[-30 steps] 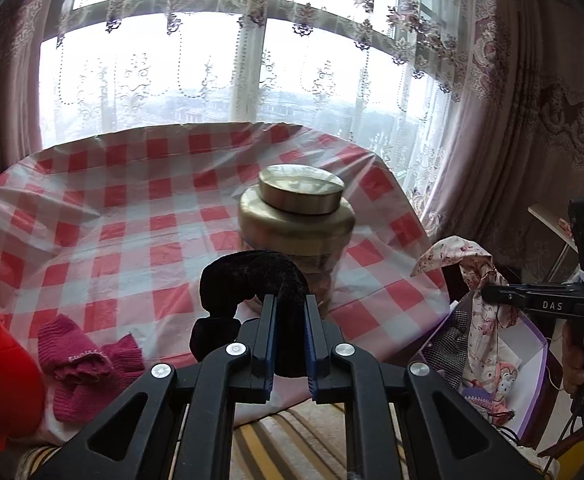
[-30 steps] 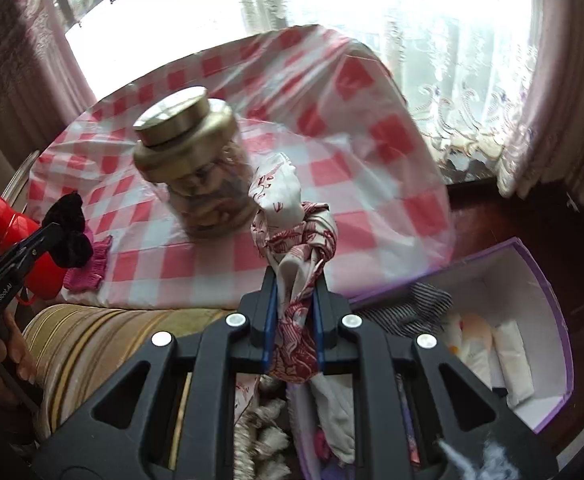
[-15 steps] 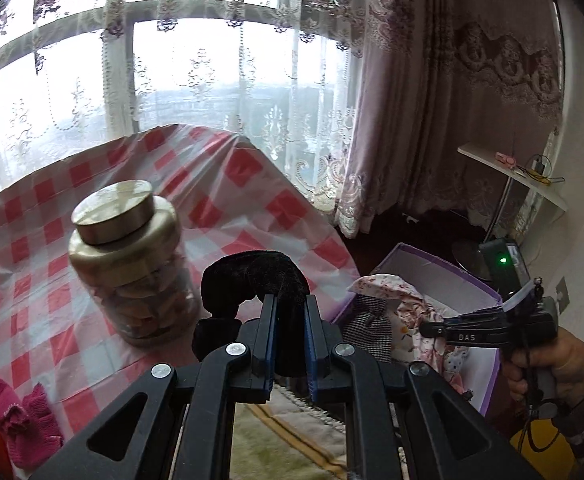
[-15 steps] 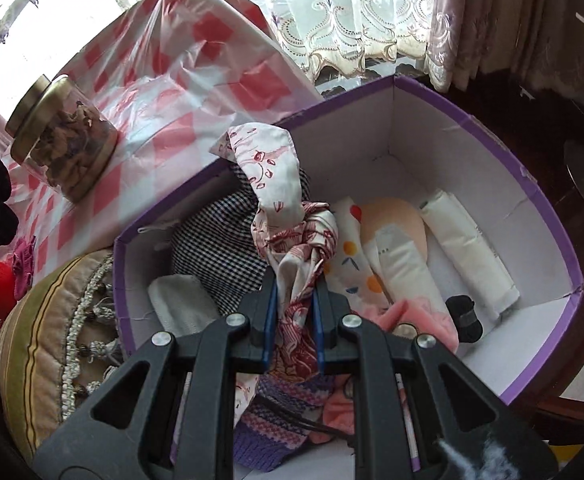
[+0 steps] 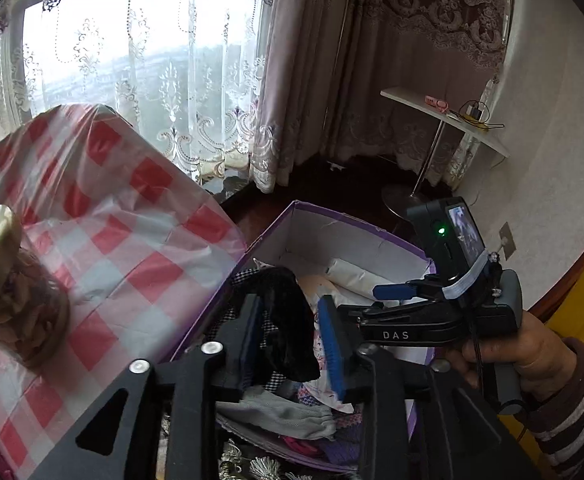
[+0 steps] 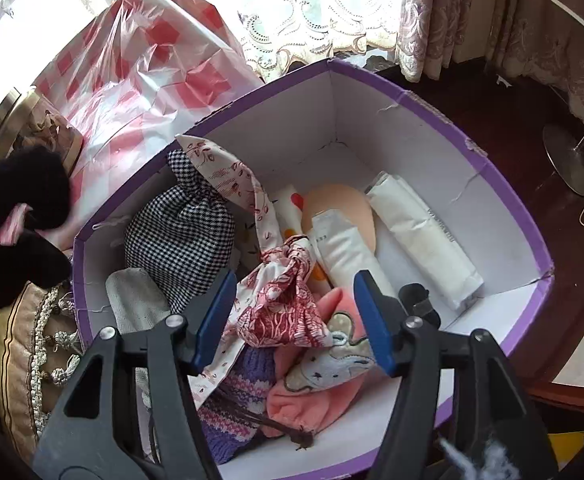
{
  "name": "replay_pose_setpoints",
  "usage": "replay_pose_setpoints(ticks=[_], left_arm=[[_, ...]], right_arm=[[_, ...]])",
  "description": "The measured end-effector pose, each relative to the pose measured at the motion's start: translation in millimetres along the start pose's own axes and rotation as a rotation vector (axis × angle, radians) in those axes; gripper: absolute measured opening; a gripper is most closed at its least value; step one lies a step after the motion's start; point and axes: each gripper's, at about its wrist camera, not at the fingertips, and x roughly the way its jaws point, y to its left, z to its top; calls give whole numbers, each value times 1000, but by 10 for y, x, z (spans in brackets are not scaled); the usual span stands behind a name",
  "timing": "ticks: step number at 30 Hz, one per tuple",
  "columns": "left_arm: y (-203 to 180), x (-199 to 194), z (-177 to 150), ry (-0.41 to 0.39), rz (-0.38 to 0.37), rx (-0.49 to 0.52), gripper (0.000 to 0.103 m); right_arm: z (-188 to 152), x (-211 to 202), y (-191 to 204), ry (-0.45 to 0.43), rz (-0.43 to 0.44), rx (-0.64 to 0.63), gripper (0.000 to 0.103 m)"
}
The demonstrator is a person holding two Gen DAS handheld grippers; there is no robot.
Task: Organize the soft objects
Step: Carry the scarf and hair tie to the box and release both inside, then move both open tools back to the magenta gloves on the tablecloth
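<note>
Both over the purple box (image 6: 432, 112), to drop soft things in. Right claw (image 6: 296, 320) opening, pads clear of the patterned scarf (image 6: 283, 304) lying inside. Left claw (image 5: 292, 328) opening around the black furry piece (image 5: 287, 320), not yet fallen.

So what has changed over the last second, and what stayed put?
Both grippers swung from the table to over the purple box and their jaws are opening: the right gripper released the floral scarf into it; the left gripper is letting go of the black velvet scrunchie. The jar stayed.
</note>
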Motion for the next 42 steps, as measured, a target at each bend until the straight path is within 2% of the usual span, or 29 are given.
replay_pose_setpoints(ticks=[2, 3, 9, 15, 21, 31, 35, 37, 40, 42], left_arm=[[54, -25, -10, -9, -7, -28, 55], [88, -46, -11, -15, -8, -42, 56], [378, -222, -111, -36, 40, -132, 58], [720, -466, -317, -55, 96, -243, 58], [1098, -827, -572, -75, 270, -303, 58], [2092, -1565, -1266, -107, 490, -586, 58], [2450, -1801, -1560, -95, 608, -682, 58], [2616, -1907, -1660, -78, 679, -700, 58], [2856, -1935, -1746, 7, 792, -666, 58], [3027, -1912, -1804, 58, 820, -664, 58]], right_arm=[[0, -67, -34, -12, -10, 6, 65], [1, -100, -42, -19, -9, 6, 65], [8, -262, 21, -57, 12, -11, 65], [21, -387, 331, -90, 40, -98, 65], [28, -455, 733, -96, 102, -187, 65], [15, -526, 1419, -82, 179, -341, 65], [12, -523, 1678, -74, 196, -395, 65], [6, -518, 1806, -67, 204, -425, 65], [-8, -512, 2010, -57, 215, -477, 65], [-9, -509, 2152, -51, 229, -510, 65]])
